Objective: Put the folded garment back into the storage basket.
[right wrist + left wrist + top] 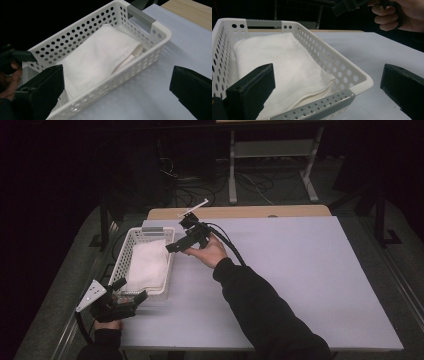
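High view: folded cloth [146,265] in basket [126,251] runs lengthwise front-to-back, left gripper [131,298] at its near end w/ fingers apart, right gripper [171,248] beside far end, also spread, both empty.

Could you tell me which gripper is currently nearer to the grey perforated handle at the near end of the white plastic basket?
Left. The left gripper sits right at that grey handle, jaws open. The right gripper hovers open over the white basket's far right rim.
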